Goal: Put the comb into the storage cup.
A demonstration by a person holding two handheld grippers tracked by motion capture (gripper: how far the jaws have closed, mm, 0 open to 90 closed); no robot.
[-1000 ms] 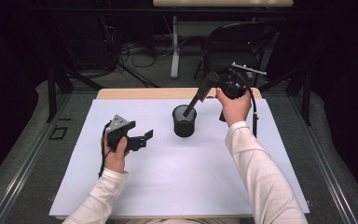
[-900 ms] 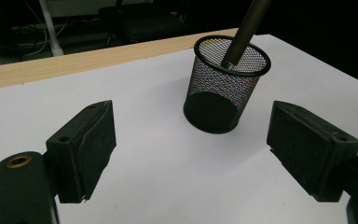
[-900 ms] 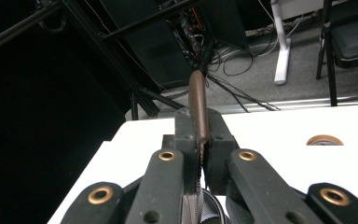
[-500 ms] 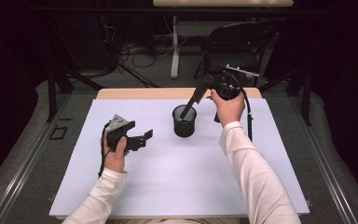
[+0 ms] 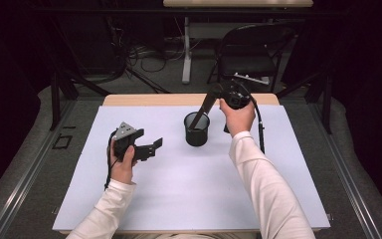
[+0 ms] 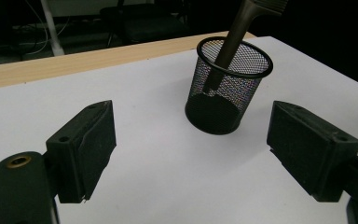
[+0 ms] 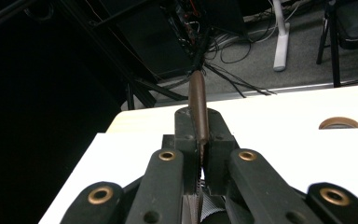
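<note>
Black wire mesh forms the round cup (image 5: 197,129) that stands upright on the white sheet (image 5: 189,194) covering the table, a little above the middle of the high view. A dark brown stick-like handle (image 5: 202,112) leans into it, its lower end down inside the mesh and its upper end rising toward the upper right of the frame. What kind of tool the handle belongs to cannot be told.

The right gripper (image 5: 214,94) sits just right of the cup's rim in the high view, held up off the sheet by the right hand (image 5: 237,117). In the right gripper view its jaws are pressed together on the handle (image 7: 198,109), which sticks out beyond them toward the top of the frame.

The left gripper (image 5: 151,148) is in the left hand (image 5: 123,167), in the left half of the high view, well apart from the cup. In the left gripper view its two jaws stand wide apart with nothing between them, and the cup (image 6: 227,86) with the slanting handle (image 6: 230,39) lies ahead in the upper right of that frame.
</note>
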